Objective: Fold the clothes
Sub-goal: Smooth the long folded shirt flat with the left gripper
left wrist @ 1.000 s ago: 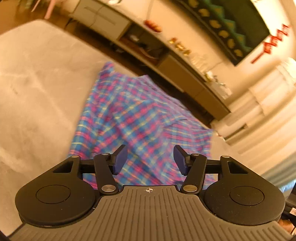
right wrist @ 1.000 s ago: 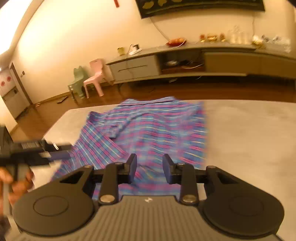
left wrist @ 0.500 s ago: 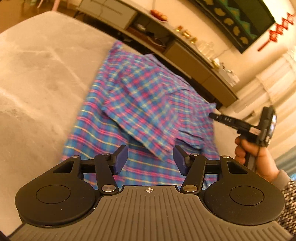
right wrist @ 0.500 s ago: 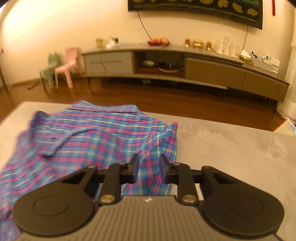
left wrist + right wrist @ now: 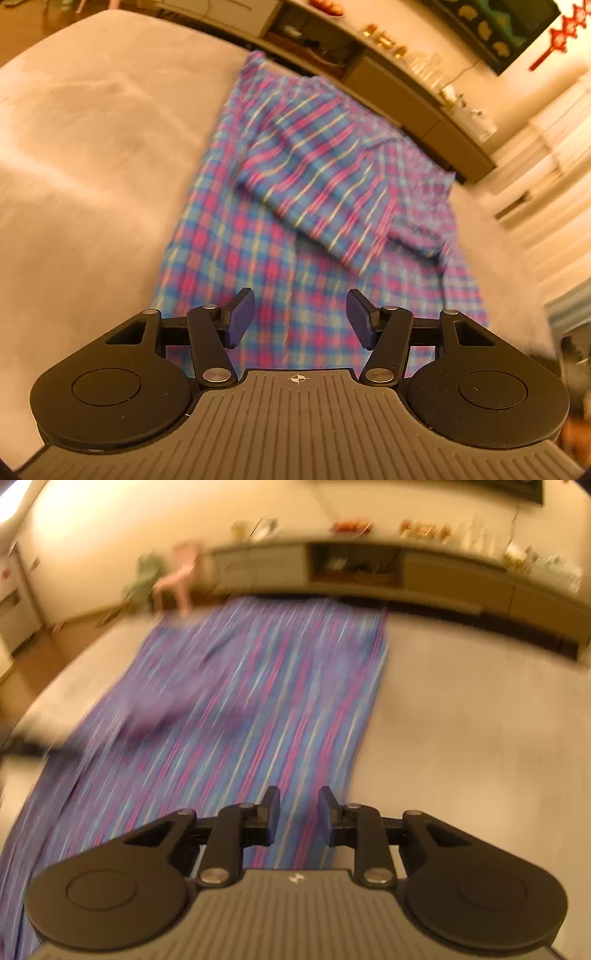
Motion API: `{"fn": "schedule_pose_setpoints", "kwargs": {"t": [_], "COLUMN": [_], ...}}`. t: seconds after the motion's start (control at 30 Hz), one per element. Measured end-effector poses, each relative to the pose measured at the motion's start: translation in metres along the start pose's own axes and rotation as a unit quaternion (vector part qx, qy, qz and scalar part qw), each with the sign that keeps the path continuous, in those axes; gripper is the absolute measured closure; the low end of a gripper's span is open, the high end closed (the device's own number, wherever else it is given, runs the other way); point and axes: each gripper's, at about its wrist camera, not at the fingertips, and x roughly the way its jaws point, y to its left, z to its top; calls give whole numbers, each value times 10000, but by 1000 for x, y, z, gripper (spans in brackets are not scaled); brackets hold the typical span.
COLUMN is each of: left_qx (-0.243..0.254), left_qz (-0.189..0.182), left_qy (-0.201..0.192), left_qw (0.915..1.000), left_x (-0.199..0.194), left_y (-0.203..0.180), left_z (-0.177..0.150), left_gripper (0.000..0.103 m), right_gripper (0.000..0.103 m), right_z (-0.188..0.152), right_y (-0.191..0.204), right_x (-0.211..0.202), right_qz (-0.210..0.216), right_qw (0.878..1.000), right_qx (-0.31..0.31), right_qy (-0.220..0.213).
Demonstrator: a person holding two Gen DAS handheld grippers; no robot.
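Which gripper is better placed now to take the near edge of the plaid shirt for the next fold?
Probably the left gripper: its jaws are wide open, with the shirt straight ahead. The right gripper is also open but narrower, near the shirt's right edge, in a blurred view.

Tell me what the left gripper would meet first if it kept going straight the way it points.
Most likely the plaid shirt: the open left gripper points at its flat lower panel, nothing between the fingers. Depth is hard to judge in this blurred fisheye view, but the cloth on the grey surface fills the line ahead.
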Motion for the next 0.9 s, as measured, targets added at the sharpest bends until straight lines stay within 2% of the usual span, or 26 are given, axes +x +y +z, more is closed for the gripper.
{"fn": "schedule_pose_setpoints", "kwargs": {"t": [0.1, 0.2, 0.37, 0.5, 0.57, 0.63, 0.7, 0.73, 0.8, 0.9], "left_qx": [-125, -225, -202, -24, 34, -79, -391, -530, -480, -404], "left_qz": [-17, -97, -230, -341, -317, -146, -6, 37, -49, -176], "left_qy": [24, -34, -102, -107, -265, -586, -729, -746, -618, -426], "left_qw": [9999, 9997, 9995, 9994, 9991, 9981, 9966, 9958, 9969, 9981], "left_x": [-21, -48, -104, -151, -175, -195, -203, -204, -198, -189], "left_y": [5, 14, 18, 20, 24, 34, 46, 52, 48, 43], "left_z": [-27, -65, -147, -210, -233, -244, -246, -245, -243, -241], "left_gripper": [53, 53, 51, 50, 49, 46, 40, 39, 37, 37], "right_gripper": [78, 70, 65, 60, 55, 43, 40, 40, 42, 51], "right_z": [-62, -100, -149, -181, -190, -196, -197, -199, -201, -205], "right_y": [32, 56, 77, 80, 73, 63, 52, 48, 42, 48], "right_x": [-40, -69, -109, -144, -161, -173, -176, -175, -165, -159], "right_qz": [-16, -66, -191, -235, -288, -315, -345, -347, -258, -149], "right_qw": [9997, 9993, 9989, 9993, 9990, 9978, 9964, 9959, 9956, 9973], "right_qx": [-223, -360, -435, -222, -3, 238, 500, 631, 809, 673], "right_qy": [115, 54, -18, -161, -344, -537, -588, -546, -393, -266]}}
